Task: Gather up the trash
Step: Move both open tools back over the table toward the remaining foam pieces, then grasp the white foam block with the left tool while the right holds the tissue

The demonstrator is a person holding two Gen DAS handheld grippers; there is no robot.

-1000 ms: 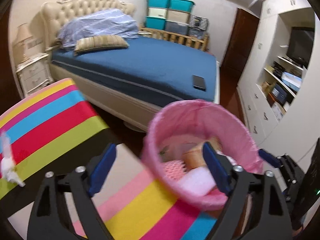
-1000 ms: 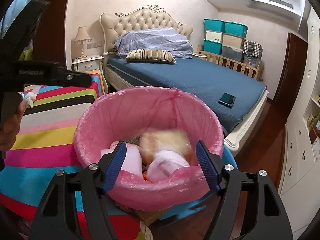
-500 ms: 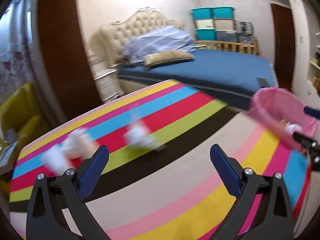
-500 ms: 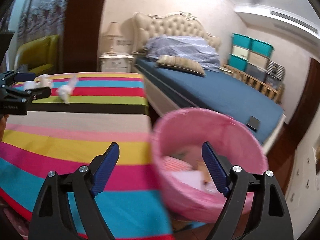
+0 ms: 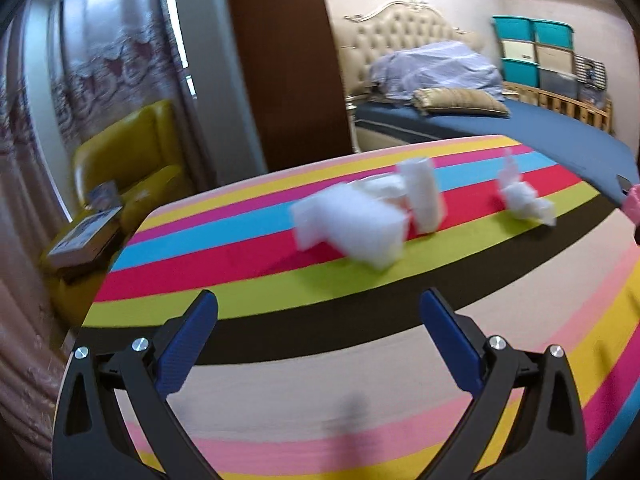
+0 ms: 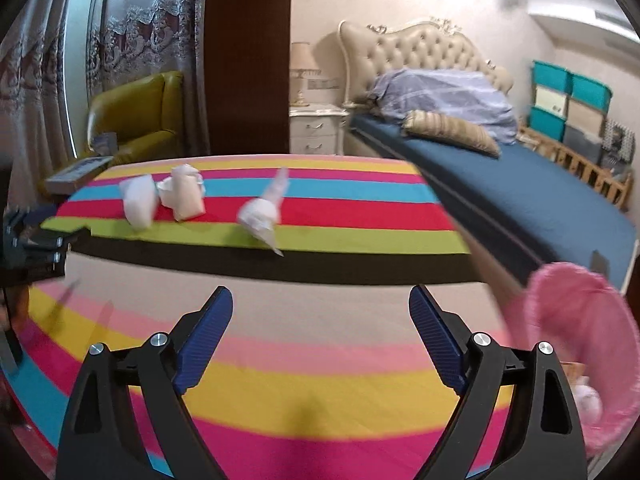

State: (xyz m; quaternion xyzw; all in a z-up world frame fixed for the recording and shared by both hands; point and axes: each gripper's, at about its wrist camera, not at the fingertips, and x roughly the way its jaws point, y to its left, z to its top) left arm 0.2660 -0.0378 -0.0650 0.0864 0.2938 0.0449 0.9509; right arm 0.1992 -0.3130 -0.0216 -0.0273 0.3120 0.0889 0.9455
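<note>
Three white pieces of trash lie on the striped tablecloth (image 5: 360, 380): a foam block (image 5: 348, 228), a paper cup (image 5: 424, 196) and a crumpled tissue (image 5: 520, 196). They also show in the right wrist view: foam block (image 6: 138, 200), cup (image 6: 184, 194), tissue (image 6: 262, 212). My left gripper (image 5: 318, 334) is open and empty, short of the foam block. My right gripper (image 6: 320, 332) is open and empty, short of the tissue. The pink-lined trash bin (image 6: 580, 340) stands at the table's right edge.
A blue bed (image 6: 500, 184) lies beyond the table. A yellow armchair (image 5: 124, 164) with a book stands at the left by the curtains. A white nightstand (image 6: 316, 132) is behind the table. The left gripper's body (image 6: 32, 248) shows at the right view's left edge.
Both grippers have swung left, away from the pink bin and toward the white trash on the table. The bin has slid to the right edge of both views.
</note>
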